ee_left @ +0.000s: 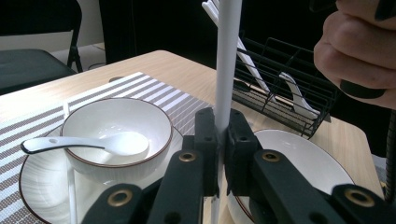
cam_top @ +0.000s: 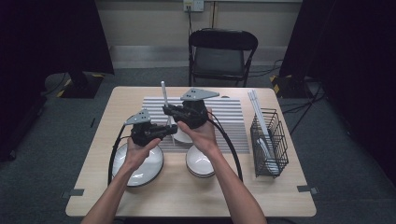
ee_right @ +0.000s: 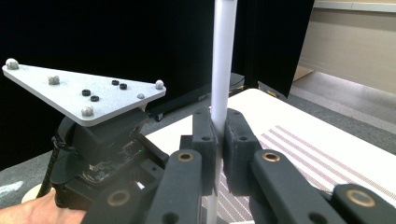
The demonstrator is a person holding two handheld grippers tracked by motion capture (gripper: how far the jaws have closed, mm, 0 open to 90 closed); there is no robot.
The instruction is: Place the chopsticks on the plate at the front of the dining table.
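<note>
Chopstick [ee_left: 227,70] upright, between both grippers' jaws (clamped)

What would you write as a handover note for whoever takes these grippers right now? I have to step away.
Left gripper: shut on the white chopstick, low on its shaft.
Right gripper: shut on the same chopstick, higher up; it stands upright above the striped placemat.
On the mat: a bowl with a white spoon in it, on a plate. More white chopsticks stand in the wire rack at the right.
Done: one chopstick out of the rack and in hand.
Left: probably lay it by the bowl, then fetch its partner.
</note>
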